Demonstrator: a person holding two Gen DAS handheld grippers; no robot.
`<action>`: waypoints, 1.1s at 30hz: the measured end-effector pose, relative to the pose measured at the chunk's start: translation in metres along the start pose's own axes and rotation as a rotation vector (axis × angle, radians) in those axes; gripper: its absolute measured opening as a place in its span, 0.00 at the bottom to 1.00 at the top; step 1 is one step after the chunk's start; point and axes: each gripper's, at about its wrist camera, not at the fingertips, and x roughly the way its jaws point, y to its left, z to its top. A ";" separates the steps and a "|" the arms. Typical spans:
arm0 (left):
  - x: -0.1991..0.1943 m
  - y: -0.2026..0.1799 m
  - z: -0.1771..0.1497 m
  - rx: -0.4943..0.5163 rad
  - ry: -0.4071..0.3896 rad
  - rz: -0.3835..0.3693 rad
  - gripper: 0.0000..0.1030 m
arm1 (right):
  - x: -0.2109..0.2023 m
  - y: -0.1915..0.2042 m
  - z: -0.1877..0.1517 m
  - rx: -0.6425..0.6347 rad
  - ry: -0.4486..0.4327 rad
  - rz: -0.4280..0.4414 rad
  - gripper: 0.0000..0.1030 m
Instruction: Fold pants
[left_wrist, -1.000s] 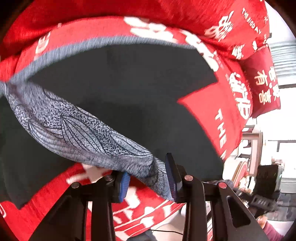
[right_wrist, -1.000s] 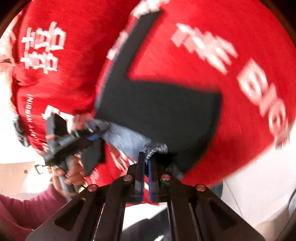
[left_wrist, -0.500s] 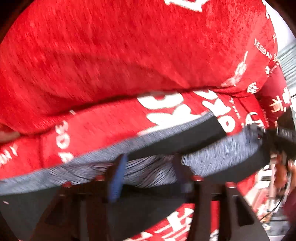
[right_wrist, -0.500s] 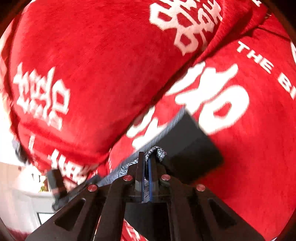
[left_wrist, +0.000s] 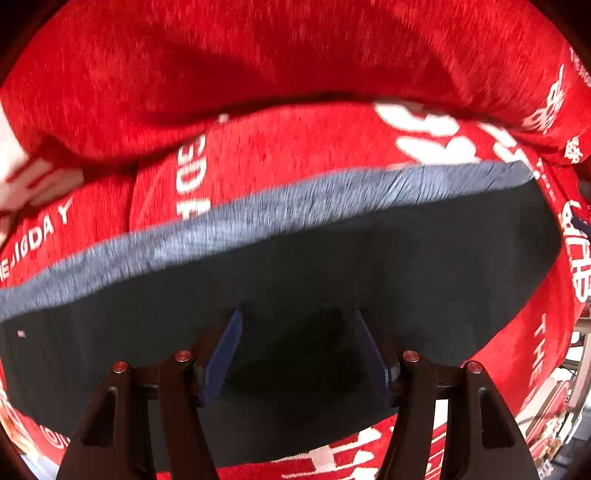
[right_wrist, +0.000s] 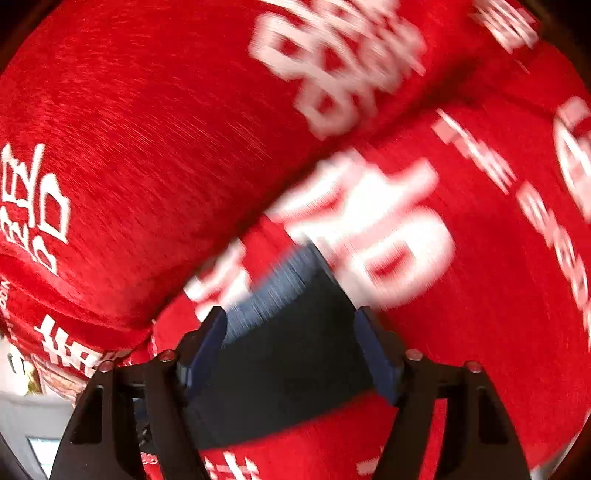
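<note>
The pants lie flat on the red cover, dark cloth with a grey waistband along the far edge, just short of the cushion fold behind. The left gripper points down over the pants with its jaws apart, nothing pinched between the pads. At the waistband's right corner, the right gripper is opening its jaws; the pants lie between the blue pads but are not pressed.

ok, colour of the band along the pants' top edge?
Heathered grey-blue band against the dark charcoal pants. Clearest in the left wrist view.
</note>
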 end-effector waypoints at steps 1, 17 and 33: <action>0.003 0.000 -0.005 -0.005 0.007 0.003 0.62 | 0.001 -0.010 -0.011 0.032 0.015 0.005 0.57; 0.001 0.004 -0.010 -0.054 0.010 0.060 0.76 | 0.025 -0.051 -0.039 0.162 0.107 -0.043 0.24; 0.022 0.038 0.049 -0.236 -0.078 0.147 0.94 | 0.121 0.095 -0.023 -0.352 0.129 -0.034 0.23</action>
